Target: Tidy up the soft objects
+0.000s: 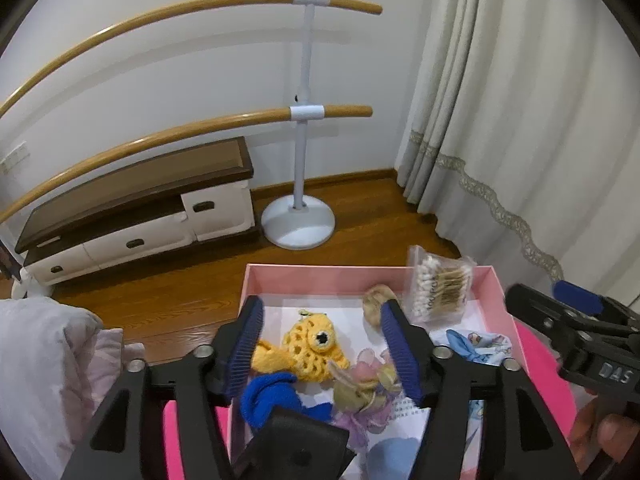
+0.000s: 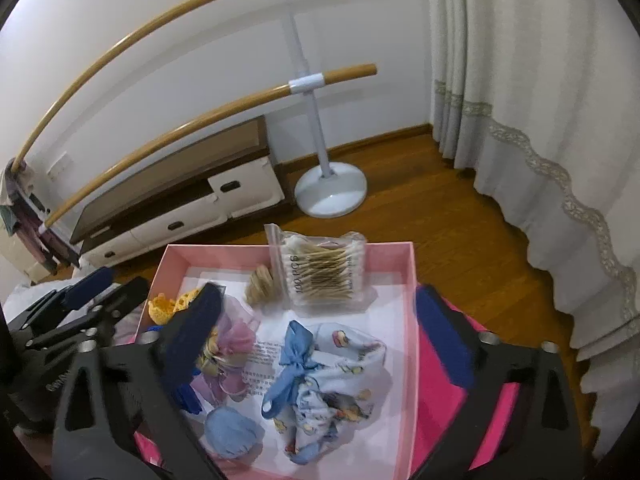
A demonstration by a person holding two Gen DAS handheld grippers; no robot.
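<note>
Soft items were seen gathered inside the pink box (image 2: 412,280): yellow crochet toy (image 1: 310,350), blue yarn piece (image 1: 272,396), printed cloth bundle (image 2: 336,384), cotton-swab packet (image 2: 324,272) leaning at the far wall. Left gripper (image 1: 320,344) was held agape above the toy, nothing clamped. Right gripper (image 2: 316,340) was spread wide over the bundle, nothing gripped.

Both views are evenly, softly lit, rather dim and cool, with no clear light source in view. The wall (image 1: 168,80) is bright and flat, the floor (image 2: 460,216) shows a mild sheen. Shadows under the rails (image 1: 120,36) are faint. Fisheye bending curves those rails strongly and blackens the corners. The cotton-swab bag (image 1: 438,284) is motion-blurred in the left view; near tool parts look soft.
</note>
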